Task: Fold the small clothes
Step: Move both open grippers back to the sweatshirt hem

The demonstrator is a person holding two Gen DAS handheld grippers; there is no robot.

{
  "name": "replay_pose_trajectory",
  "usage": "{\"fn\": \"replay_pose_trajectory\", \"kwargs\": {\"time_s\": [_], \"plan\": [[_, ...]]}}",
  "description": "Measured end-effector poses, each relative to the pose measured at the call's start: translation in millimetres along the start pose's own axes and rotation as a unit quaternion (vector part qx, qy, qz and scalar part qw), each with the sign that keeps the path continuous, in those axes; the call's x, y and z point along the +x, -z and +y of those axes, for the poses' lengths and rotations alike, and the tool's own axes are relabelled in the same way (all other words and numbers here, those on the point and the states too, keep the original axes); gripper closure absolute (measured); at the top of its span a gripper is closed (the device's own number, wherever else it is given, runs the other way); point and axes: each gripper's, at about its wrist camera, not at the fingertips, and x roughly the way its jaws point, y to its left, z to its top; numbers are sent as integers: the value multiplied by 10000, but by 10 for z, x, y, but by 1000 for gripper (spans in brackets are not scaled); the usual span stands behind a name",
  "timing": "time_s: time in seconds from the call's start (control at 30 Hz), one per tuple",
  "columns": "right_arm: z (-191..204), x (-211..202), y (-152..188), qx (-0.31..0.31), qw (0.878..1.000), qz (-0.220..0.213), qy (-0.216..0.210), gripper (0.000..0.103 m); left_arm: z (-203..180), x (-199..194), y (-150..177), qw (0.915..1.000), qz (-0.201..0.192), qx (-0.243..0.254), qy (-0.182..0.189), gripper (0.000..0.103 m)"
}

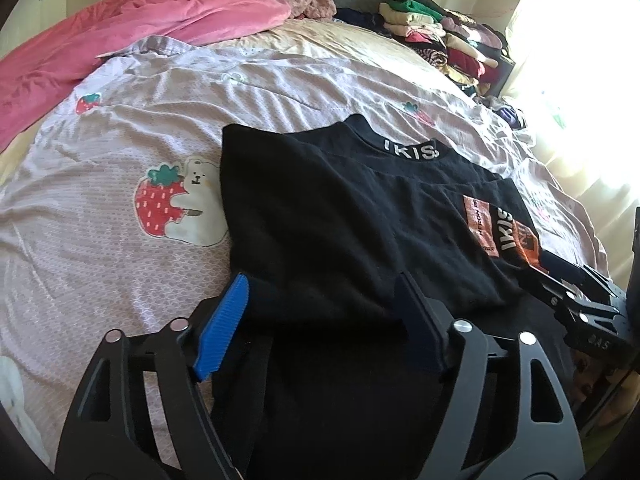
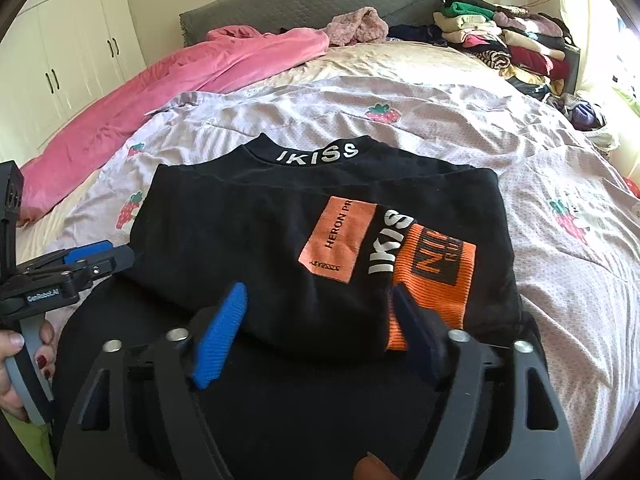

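The left hand-held gripper point(image 1: 320, 300) stood wide open over the near left part of the black top point(image 1: 352, 216), its blue pad point(image 1: 222, 328) on one side and the dark pad point(image 1: 420, 320) on the other, both clear of the cloth as far as the left wrist view showed; nothing was pinched between them. The right hand-held gripper point(image 2: 320, 312) was likewise spread wide, hovering at the near edge of the same garment, with its dark finger point(image 2: 416, 332) just beside the orange ribbed cuff point(image 2: 436, 276); whether that finger brushed the fabric could not be told. In the right wrist view the left tool appeared at the far left, held by a hand point(image 2: 16, 364) with painted nails.

The black top lay folded on the bed, on the pale strawberry-print sheet point(image 1: 120, 240), collar lettering "IKISS" point(image 2: 316, 154) toward the headboard and an orange patch point(image 2: 338, 238) facing up. More black cloth spread under both tools at the near edge.

Farther off, a pink blanket point(image 2: 180, 80) lay bunched along the left side of the bed, a fuzzy pink item point(image 2: 358, 26) sat by the grey headboard point(image 2: 300, 0), and a stack of folded clothes point(image 2: 512, 44) filled the far right corner. White cupboards point(image 2: 68, 48) stood beyond the bed on the left.
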Motion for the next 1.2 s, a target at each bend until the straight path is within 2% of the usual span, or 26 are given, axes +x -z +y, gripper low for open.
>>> {"fn": "replay_pose_trajectory", "kwargs": {"time_s": [0.27,0.4,0.43,0.47,1.2], "plan": [[5,-73,-5,11,10000,-74,-17,19,-21,-114,-23,9998,-126,66,-118,13],[14,-118,-11,26,9999,-120,-28,18,-35,-174,-26,9997,-182,99,-148,11],[13,-137,-8,38,9999,-139,-28,10,-38,-193,-28,9996,-206,101,-162,10],[11,-158,-9,51,9998,-184,-22,7,-40,-207,-33,9996,-218,103,-172,10],[-101,-575,40,146,9986,-494,-95,7,-123,-583,52,9970,-621,220,-406,10]]}}
